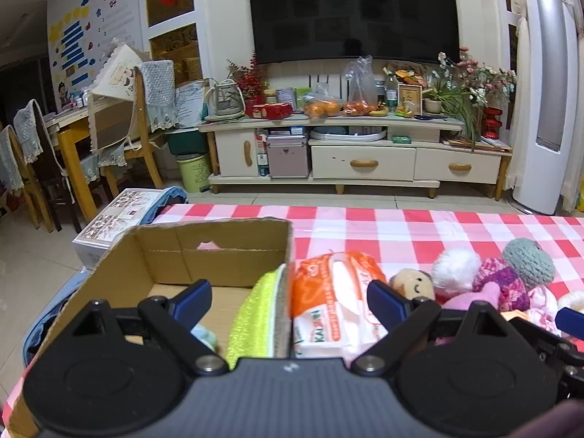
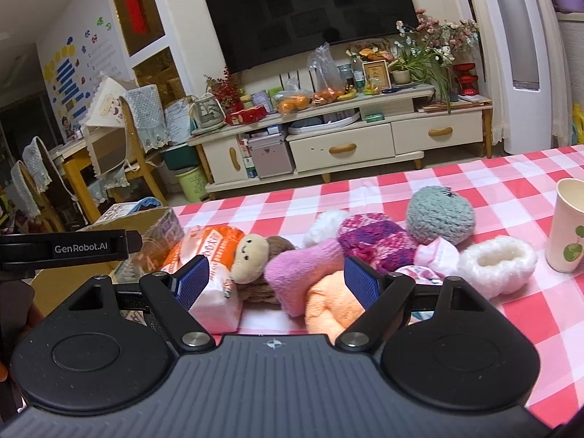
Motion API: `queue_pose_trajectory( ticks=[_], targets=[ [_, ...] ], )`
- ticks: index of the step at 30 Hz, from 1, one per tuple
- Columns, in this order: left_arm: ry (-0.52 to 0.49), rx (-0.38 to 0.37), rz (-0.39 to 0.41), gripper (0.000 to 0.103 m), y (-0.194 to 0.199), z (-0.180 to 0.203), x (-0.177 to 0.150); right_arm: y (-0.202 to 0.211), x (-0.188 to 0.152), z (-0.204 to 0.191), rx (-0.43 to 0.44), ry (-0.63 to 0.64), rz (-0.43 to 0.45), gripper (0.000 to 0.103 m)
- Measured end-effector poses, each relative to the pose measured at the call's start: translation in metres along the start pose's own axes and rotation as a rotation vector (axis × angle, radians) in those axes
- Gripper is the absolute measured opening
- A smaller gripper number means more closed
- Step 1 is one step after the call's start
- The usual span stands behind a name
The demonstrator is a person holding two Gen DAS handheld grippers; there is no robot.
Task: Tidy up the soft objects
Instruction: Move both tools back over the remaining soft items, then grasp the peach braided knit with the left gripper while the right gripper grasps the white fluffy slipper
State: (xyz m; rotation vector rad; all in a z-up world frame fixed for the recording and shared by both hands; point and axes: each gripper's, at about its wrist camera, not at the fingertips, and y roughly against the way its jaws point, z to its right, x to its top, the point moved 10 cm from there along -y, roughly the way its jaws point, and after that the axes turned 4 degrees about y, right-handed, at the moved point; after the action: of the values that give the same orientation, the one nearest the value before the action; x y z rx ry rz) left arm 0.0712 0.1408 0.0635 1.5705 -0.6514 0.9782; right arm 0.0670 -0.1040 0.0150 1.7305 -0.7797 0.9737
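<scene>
An open cardboard box (image 1: 175, 252) stands on the checked table at the left; a yellow-green sponge cloth (image 1: 255, 314) leans inside against its right wall. My left gripper (image 1: 290, 301) is open and empty above the box's right wall. Right of the box lie an orange tissue pack (image 1: 335, 292), a small brown doll (image 2: 252, 252), a pink sock (image 2: 303, 277), an orange plush (image 2: 332, 310), a purple knit piece (image 2: 376, 241), a grey knit ball (image 2: 440, 215) and a white fuzzy piece (image 2: 500, 262). My right gripper (image 2: 275, 283) is open, low over the pile around the pink sock.
A paper cup (image 2: 569, 226) stands at the table's right. The red-and-white checked cloth (image 1: 401, 226) covers the table. A printed box (image 1: 113, 219) sits beyond the table's left edge. A TV cabinet (image 1: 357, 157) and chairs stand across the floor.
</scene>
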Motion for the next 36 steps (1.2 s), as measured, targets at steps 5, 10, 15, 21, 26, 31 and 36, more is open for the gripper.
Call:
queue_pose_trajectory(
  ticks=[5, 10, 15, 21, 26, 31, 36],
  targets=[
    [-0.017, -0.016, 0.000, 0.092, 0.000, 0.012, -0.002, -0.001, -0.002, 0.005, -0.023, -0.010, 0.003, 0.101],
    [-0.037, -0.050, -0.003, 0.096, 0.000, 0.027, -0.007, 0.002, -0.006, 0.011, -0.060, -0.017, 0.004, 0.101],
    [-0.067, -0.101, 0.005, 0.096, 0.004, 0.050, -0.014, 0.007, -0.007, 0.020, -0.113, -0.010, 0.018, 0.101],
    [-0.091, -0.185, -0.022, 0.096, 0.007, 0.080, -0.027, 0.009, -0.008, 0.044, -0.199, -0.005, 0.033, 0.102],
    [-0.076, -0.295, -0.103, 0.097, 0.005, 0.107, -0.046, 0.003, -0.011, 0.070, -0.282, -0.044, 0.036, 0.102],
    [-0.005, -0.415, -0.199, 0.097, -0.001, 0.133, -0.066, -0.010, -0.017, 0.088, -0.301, -0.092, 0.023, 0.103],
    [-0.010, -0.440, -0.218, 0.097, -0.008, 0.153, -0.077, -0.034, -0.019, 0.086, -0.248, -0.098, -0.030, 0.103]
  ],
)
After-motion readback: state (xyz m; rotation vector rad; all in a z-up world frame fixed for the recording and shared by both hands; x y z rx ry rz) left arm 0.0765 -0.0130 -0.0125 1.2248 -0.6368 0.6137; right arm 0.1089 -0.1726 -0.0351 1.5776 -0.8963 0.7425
